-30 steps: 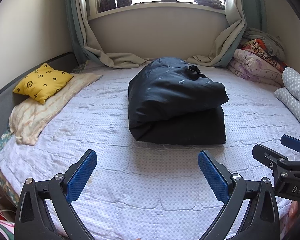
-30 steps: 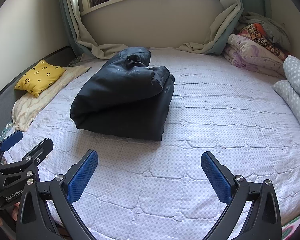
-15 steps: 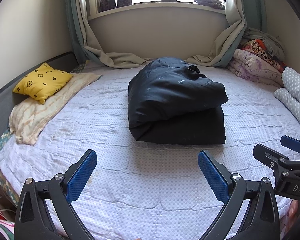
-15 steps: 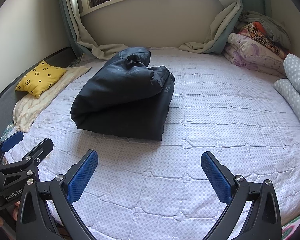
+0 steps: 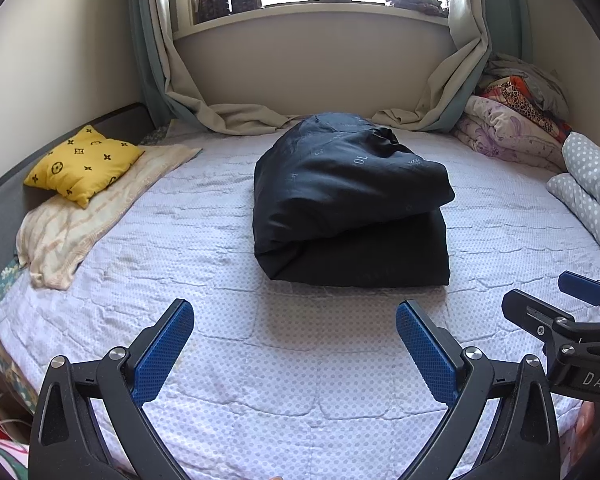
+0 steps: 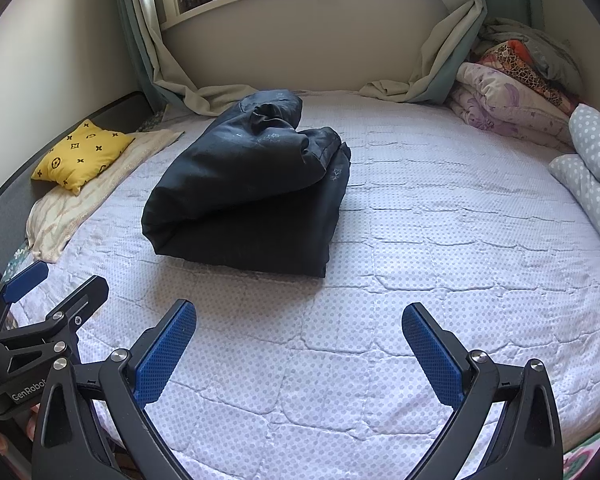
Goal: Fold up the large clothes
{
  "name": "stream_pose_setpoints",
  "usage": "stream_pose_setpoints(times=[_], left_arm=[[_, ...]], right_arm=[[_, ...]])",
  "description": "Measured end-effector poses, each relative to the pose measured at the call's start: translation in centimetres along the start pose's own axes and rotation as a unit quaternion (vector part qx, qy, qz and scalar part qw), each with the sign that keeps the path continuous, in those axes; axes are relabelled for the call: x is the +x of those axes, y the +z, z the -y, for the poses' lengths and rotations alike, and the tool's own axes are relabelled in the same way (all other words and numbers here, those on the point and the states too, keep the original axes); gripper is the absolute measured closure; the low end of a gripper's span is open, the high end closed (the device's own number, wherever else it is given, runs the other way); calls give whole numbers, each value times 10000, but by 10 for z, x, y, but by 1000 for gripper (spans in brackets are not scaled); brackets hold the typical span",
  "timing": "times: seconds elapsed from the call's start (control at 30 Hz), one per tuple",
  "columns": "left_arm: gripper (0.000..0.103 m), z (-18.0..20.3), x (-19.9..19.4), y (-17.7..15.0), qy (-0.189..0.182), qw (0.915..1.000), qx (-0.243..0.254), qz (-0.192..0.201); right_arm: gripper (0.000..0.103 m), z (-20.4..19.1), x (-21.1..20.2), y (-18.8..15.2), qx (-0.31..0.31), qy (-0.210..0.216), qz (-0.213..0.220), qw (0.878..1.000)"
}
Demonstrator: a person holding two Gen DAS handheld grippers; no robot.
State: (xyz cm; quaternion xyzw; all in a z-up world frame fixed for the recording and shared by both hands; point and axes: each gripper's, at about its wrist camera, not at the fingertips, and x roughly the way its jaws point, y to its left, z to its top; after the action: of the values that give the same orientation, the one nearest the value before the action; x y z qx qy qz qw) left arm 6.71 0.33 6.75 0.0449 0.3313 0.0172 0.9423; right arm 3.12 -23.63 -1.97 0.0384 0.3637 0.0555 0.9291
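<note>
A dark navy padded garment lies folded into a thick bundle in the middle of the bed; it also shows in the right wrist view. My left gripper is open and empty, held over the bed's near edge, short of the bundle. My right gripper is open and empty, beside it to the right. Each gripper shows at the edge of the other's view: the right one in the left wrist view, the left one in the right wrist view.
A yellow pillow and a cream towel lie at the bed's left. Folded quilts and a polka-dot duvet are stacked on the right. Curtains drape onto the far edge below the windowsill.
</note>
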Motion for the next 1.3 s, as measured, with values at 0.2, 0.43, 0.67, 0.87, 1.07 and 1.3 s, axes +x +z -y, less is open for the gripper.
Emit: stream_pose_setpoints(times=[0.2,0.43,0.67,0.87,1.07,1.3], left_arm=[[0,0,2,1,-12,10000,-34,-27],[0,-2,1,1,-4,10000,-73,-18],[0,-2,0,1,4,10000,-28,7],[0,-2,-2,2,18,10000,46,43],[0,-3,-3,2,16,10000,-1,60],[0,-3,-6,2,-41,9999,12,128]], right_arm=[[1,0,2,0,0,30,-41,10000],[1,-1,2,0,10,39,-19,10000],[1,0,1,0,8,29,-13,10000],[1,1,1,0,3,22,-5,10000],[1,1,-1,1,-8,16,13,10000],[1,1,-1,1,-12,14,14,10000]])
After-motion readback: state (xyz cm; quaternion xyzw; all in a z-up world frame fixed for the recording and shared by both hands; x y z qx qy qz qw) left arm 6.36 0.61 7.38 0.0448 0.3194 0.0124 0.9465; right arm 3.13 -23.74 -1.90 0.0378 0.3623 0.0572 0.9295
